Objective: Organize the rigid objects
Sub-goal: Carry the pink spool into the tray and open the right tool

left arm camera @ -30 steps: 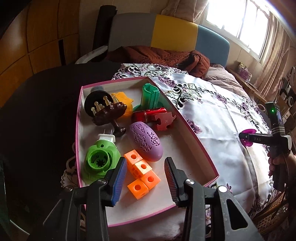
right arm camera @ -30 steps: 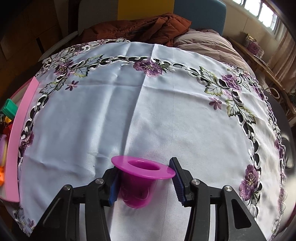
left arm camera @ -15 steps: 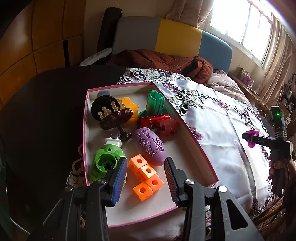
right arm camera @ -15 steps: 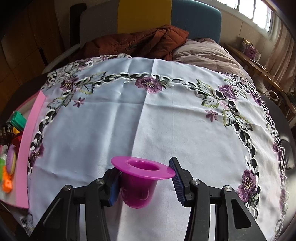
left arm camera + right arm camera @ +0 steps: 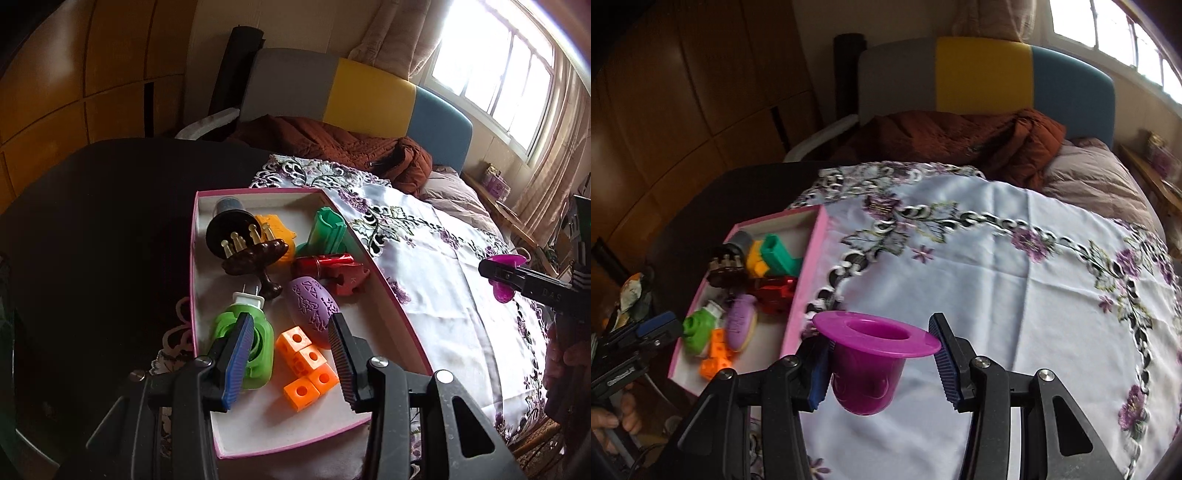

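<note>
A magenta hat-shaped cup [image 5: 871, 354] hangs above the embroidered white cloth [image 5: 1015, 295], with my right gripper [image 5: 879, 328] shut on it, the pads against its body and brim. From the left wrist view, the same cup [image 5: 504, 291] shows at the far right. A pink-rimmed box [image 5: 391, 291] holds orange cubes [image 5: 306, 365], a purple oval [image 5: 312, 310], a green plug gadget [image 5: 258, 347], a red piece [image 5: 332, 266], a green ribbed part [image 5: 327, 229] and a brown knob [image 5: 255, 254]. Over the box's near end, my left gripper [image 5: 291, 317] stands open with nothing gripped.
The box [image 5: 809, 273] lies at the cloth's left edge on a dark round table [image 5: 92, 221]. A brown jacket [image 5: 960, 144] and a grey, yellow and blue seat back [image 5: 362, 96] lie beyond. A hand [image 5: 613, 417] holds the left gripper.
My right gripper has risen and swung left with the cup, bringing the box into its view. The left gripper has pulled back and up a little over the box.
</note>
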`<action>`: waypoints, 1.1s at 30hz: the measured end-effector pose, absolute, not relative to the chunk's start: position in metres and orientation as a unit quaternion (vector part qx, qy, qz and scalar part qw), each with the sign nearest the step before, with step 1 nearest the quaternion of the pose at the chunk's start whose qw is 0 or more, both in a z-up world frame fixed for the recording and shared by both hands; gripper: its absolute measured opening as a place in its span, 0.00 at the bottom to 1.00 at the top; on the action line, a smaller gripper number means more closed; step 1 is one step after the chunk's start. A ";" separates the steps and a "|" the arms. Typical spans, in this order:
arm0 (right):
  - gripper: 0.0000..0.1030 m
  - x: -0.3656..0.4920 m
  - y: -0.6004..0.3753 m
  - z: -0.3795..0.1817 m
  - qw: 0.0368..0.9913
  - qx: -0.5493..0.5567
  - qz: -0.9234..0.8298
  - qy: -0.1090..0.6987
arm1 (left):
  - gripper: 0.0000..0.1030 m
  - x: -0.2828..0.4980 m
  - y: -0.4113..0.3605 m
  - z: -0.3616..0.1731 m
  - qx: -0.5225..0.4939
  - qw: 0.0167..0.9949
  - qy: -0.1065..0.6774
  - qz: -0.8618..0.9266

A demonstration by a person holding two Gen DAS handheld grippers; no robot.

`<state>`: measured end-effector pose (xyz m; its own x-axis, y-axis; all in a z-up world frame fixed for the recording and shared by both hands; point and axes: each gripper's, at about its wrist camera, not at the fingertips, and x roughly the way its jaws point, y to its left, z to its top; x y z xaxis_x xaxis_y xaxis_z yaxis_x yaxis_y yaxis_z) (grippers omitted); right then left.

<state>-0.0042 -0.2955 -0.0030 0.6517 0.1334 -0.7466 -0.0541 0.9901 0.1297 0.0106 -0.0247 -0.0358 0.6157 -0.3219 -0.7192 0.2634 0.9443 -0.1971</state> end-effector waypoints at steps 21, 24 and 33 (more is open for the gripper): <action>0.54 0.040 -0.166 -0.073 0.868 -0.054 0.134 0.476 | 0.41 0.019 0.014 -0.045 -0.063 0.901 0.413 -0.119; 0.54 0.038 -0.167 -0.074 0.869 -0.055 0.134 0.473 | 0.41 0.020 0.016 -0.047 -0.064 0.900 0.415 -0.115; 0.72 0.027 -0.162 -0.066 0.877 -0.046 0.137 0.458 | 0.43 0.017 0.016 -0.042 -0.054 0.905 0.410 -0.098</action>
<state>0.0268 -0.1622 -0.0663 0.5437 0.1974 -0.8158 -0.2817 0.9585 0.0442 0.0171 0.0160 -0.0419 0.6445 -0.2217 -0.7317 0.1325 0.9749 -0.1787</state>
